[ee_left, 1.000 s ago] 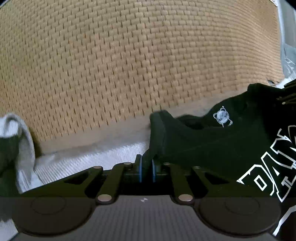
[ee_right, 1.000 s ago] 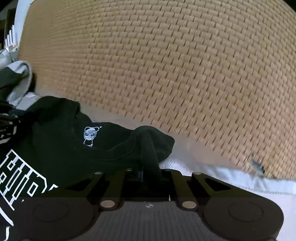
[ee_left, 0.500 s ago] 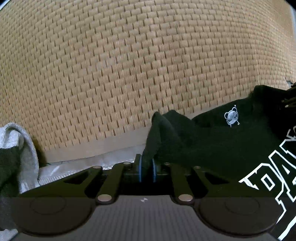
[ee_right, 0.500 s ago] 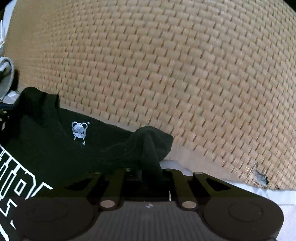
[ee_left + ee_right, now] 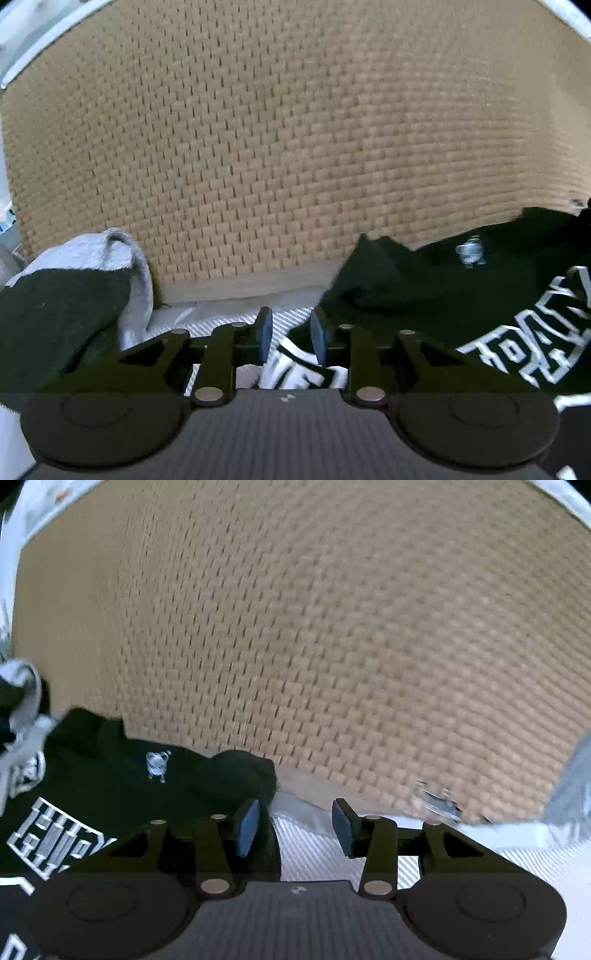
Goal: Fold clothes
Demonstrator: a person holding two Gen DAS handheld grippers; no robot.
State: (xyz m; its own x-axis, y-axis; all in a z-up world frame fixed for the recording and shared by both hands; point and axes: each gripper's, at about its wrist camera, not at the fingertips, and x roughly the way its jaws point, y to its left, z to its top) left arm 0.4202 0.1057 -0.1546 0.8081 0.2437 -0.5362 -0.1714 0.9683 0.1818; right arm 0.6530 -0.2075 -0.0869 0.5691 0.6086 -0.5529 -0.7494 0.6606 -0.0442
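1. Your left gripper (image 5: 291, 336): blue pads parted and still spreading. Printed black cloth lies below the gap, but the pads do not press on it. Released.
2. Your right gripper (image 5: 293, 826): jaws wider apart and opening. The left pad stands just beside a black cloth edge; the white textured surface (image 5: 314, 856) shows through the gap. Released.
3. Black garment (image 5: 436, 295): it lies crumpled on the white surface, right of your left gripper and left of your right one, its far edge against the woven panel. Large white outlined block letters run across it, too warped and cut off to read. A small white cartoon-head emblem (image 5: 157, 763) sits near the far edge.
4. Grey-and-dark garment (image 5: 74, 280): heaped at the far left, against the panel.
5. Tan woven panel (image 5: 295, 147): basket-weave backdrop, farthest, filling both views.
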